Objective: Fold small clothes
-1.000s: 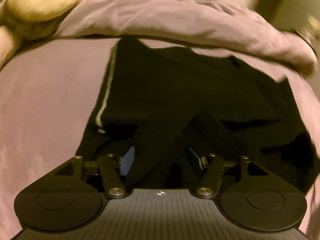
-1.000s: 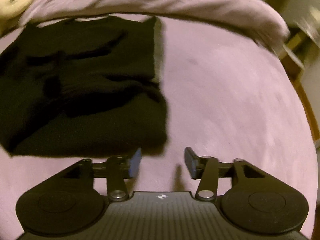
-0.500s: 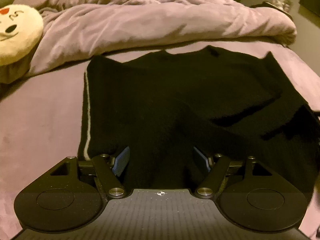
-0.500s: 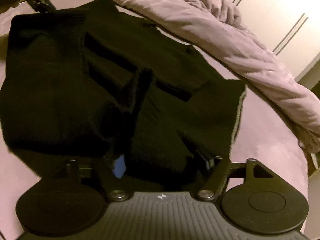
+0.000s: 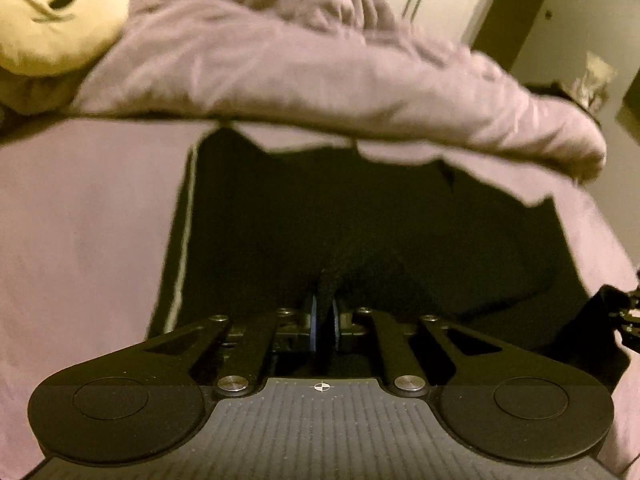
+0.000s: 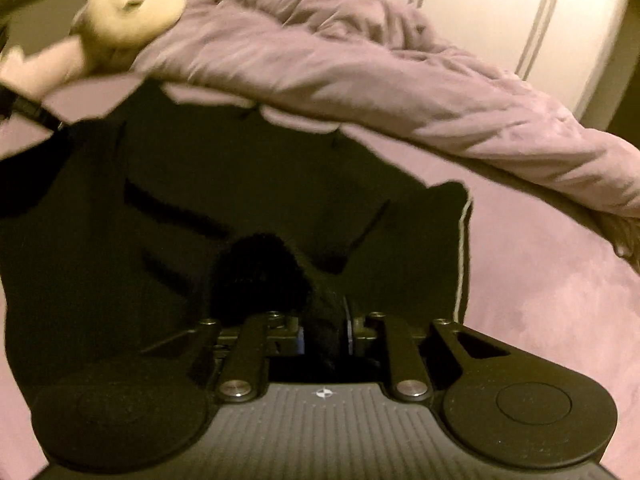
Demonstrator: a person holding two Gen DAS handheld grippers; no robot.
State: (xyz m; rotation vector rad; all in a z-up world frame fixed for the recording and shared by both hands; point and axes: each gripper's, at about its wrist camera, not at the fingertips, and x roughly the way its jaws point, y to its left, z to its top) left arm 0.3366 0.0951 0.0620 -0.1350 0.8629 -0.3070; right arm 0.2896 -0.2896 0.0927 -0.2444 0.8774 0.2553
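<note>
A black knit garment with a thin white stripe along one side lies spread on the pink bed sheet. My left gripper is shut on a bunched fold of its near edge. In the right wrist view the same garment fills the left half. My right gripper is shut on a thick fuzzy fold of its near edge. The other gripper shows at the right edge of the left wrist view and at the far left of the right wrist view, each with black cloth at it.
A rumpled lilac duvet lies along the far side of the garment and overlaps its top edge. A cream plush toy with a face rests at the far left. White wardrobe doors stand behind the bed.
Both grippers have closed from open onto folds of the garment's near edge. Both cameras have shifted and now tilt up toward the duvet.
</note>
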